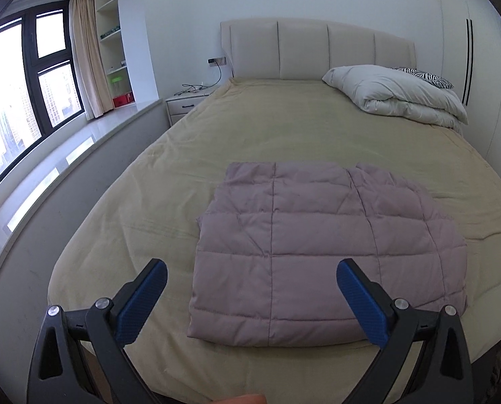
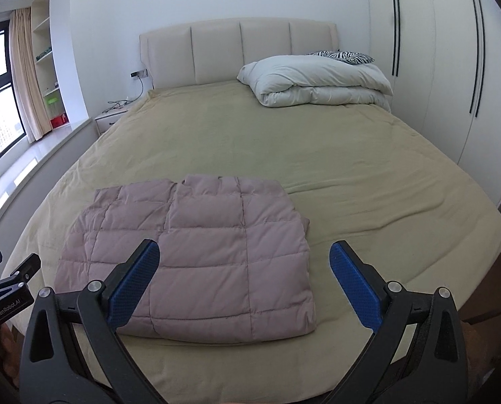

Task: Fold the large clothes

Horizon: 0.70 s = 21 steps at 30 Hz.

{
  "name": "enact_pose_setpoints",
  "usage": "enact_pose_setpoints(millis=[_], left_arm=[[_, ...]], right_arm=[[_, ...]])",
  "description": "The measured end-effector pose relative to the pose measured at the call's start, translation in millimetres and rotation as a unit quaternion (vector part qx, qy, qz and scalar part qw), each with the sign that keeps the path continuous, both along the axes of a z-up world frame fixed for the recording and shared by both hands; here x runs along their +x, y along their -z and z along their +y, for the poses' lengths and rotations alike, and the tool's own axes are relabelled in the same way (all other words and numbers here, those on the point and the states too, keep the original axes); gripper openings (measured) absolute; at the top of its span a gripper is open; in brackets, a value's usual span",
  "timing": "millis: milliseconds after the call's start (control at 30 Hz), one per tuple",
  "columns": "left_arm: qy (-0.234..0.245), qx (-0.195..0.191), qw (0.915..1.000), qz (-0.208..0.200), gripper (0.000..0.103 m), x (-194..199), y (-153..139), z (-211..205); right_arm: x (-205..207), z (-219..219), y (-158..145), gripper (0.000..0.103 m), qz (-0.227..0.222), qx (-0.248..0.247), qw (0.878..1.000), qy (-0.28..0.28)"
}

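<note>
A pale mauve quilted down jacket (image 1: 317,249) lies folded into a rough rectangle on the beige bed sheet (image 1: 284,128), near the foot of the bed. It also shows in the right wrist view (image 2: 196,256). My left gripper (image 1: 252,299) is open and empty, held above the jacket's near edge, not touching it. My right gripper (image 2: 243,282) is open and empty, over the jacket's near right corner. The left gripper's body (image 2: 4,293) shows at the left edge of the right wrist view.
A folded white duvet (image 1: 398,92) and a zebra-print pillow (image 1: 425,77) lie at the head of the bed by the padded headboard (image 1: 317,47). A nightstand (image 1: 186,102), a window ledge (image 1: 65,165) and shelves stand left; wardrobe doors (image 2: 435,67) stand right.
</note>
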<state>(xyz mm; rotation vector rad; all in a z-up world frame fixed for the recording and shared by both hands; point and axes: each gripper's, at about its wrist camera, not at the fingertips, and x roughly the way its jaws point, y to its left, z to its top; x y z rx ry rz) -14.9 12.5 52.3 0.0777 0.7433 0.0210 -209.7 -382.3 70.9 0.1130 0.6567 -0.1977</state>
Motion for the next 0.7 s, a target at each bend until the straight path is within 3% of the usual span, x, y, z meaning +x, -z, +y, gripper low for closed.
enact_pose_setpoints(millis=[133, 400, 700], left_arm=[[-0.001, -0.002, 0.9998, 0.021, 0.103, 2.7, 13.0, -0.3], [-0.006, 0.002, 0.9998, 0.02, 0.103, 3.2, 18.3, 2.5], [-0.005, 0.004, 0.9997, 0.022, 0.103, 2.1, 21.8, 0.7]], right_arm=[[13.0, 12.1, 23.3, 0.103, 0.024, -0.003, 1.0, -0.016], [24.4, 27.4, 55.7, 0.103, 0.061, -0.014, 0.998, -0.023], [25.2, 36.7, 63.6, 0.103, 0.077, -0.025, 0.996, -0.037]])
